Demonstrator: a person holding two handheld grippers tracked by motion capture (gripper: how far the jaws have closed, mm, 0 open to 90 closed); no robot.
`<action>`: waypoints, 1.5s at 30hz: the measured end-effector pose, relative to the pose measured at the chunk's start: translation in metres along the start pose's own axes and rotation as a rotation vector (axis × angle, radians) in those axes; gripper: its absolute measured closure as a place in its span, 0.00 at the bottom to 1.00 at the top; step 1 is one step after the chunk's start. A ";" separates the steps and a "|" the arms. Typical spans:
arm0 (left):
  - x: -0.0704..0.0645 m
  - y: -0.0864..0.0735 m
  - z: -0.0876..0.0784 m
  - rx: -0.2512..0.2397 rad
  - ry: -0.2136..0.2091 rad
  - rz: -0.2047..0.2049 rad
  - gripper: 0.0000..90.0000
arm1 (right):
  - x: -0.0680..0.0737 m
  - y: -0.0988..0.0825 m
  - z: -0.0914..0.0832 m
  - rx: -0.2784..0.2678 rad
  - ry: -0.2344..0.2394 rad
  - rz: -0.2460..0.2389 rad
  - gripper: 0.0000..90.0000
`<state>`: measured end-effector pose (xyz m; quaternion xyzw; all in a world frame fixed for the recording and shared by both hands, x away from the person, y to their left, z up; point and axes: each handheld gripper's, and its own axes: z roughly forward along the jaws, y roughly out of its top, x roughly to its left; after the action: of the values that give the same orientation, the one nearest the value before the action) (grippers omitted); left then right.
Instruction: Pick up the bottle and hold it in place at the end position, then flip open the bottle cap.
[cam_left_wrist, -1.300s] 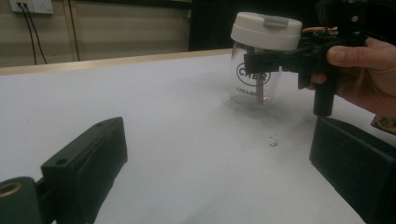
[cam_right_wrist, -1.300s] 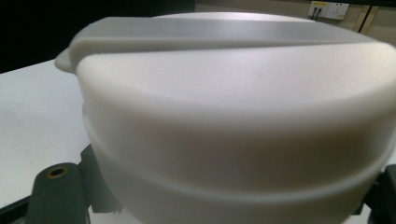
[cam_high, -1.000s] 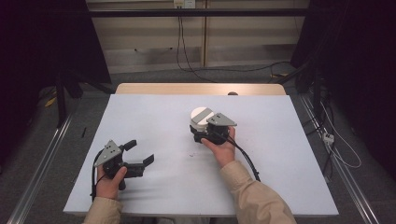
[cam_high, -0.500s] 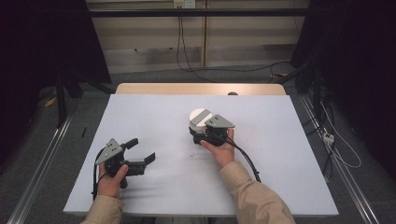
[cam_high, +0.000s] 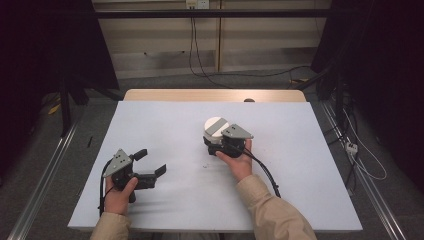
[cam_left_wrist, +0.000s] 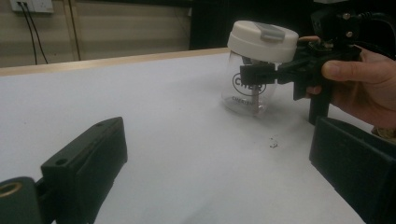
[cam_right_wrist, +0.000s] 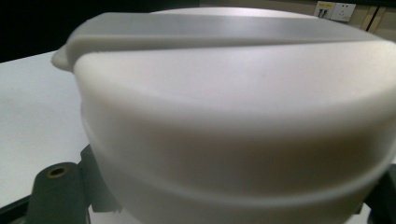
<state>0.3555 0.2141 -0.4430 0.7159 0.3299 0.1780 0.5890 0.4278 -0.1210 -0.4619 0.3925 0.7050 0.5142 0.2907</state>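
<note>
Clear jar (cam_left_wrist: 250, 91) with a white lid (cam_left_wrist: 263, 40), upright on the white table (cam_high: 165, 125), in the upper right of the left gripper view and just right of centre in the high view. Dark lettering on its glass wall, a grey strip across the lid top. Right gripper (cam_high: 220, 145) clamped on the jar just under the lid, jaws drawn in against the wall from either side, right hand (cam_high: 235, 162) behind it at centre right of the high view. Up close in the right gripper view: lid (cam_right_wrist: 233, 107) across nearly the whole frame, black jaw parts at the lower left and lower right corners. Left gripper (cam_high: 152, 162) low on the table in the lower left of the high view, well apart from the jar, held by the left hand (cam_high: 118, 192); jaws spread wide, nothing between them, bare table between the two black jaws in the left gripper view. A few small dark specks (cam_left_wrist: 272, 142) on the table near the jar.
</note>
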 end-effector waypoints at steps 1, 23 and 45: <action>0.000 0.001 0.001 0.004 0.001 0.002 0.04 | 0.000 0.000 0.000 0.001 0.000 0.003 0.21; -0.012 0.019 0.034 0.057 -0.031 -0.011 0.04 | -0.001 -0.001 0.001 0.000 0.005 0.004 0.21; -0.020 0.046 0.077 0.108 -0.095 -0.037 0.29 | -0.001 -0.001 0.001 0.005 0.007 0.007 0.21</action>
<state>0.4023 0.1405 -0.4148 0.7482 0.3240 0.1148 0.5676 0.4291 -0.1211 -0.4628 0.3936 0.7061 0.5148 0.2853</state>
